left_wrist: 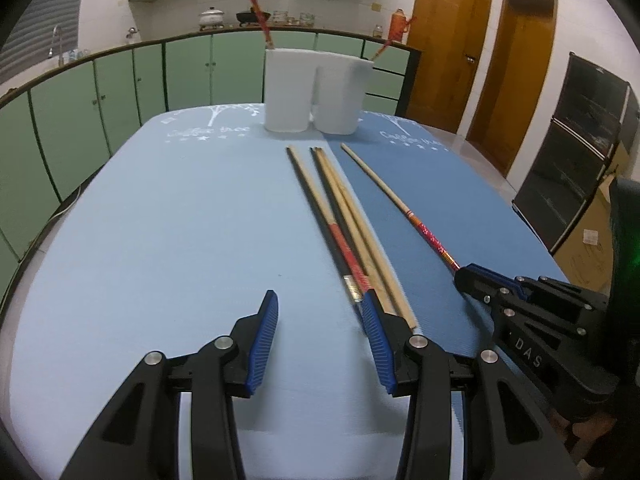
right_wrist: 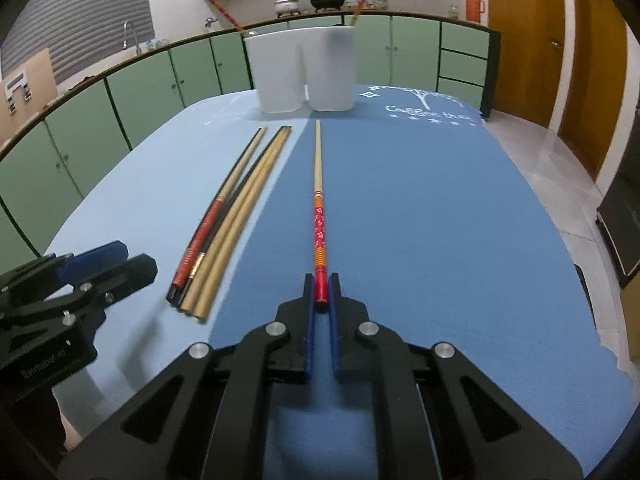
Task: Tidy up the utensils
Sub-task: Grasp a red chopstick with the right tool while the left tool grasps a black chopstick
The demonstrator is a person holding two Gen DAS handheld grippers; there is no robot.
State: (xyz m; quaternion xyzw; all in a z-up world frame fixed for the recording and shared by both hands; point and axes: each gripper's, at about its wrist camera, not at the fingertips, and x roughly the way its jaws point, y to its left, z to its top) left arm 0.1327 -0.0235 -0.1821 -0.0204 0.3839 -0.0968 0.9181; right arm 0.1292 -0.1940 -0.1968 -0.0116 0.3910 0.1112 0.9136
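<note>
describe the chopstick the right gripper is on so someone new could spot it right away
Start at the white two-compartment holder at the far end of the table; on the darker blue mat before it lies one chopstick, alone. The bundle of chopsticks sits left, on the lighter mat. Only this one has a red flowered handle, pinched by the right gripper.

Dim indoor light, fisheye edges, slight blur

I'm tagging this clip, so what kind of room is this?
Most likely a home kitchen: green cabinets under a long counter, a faucet at the left, and pots on the counter behind the blue-covered table.
</note>
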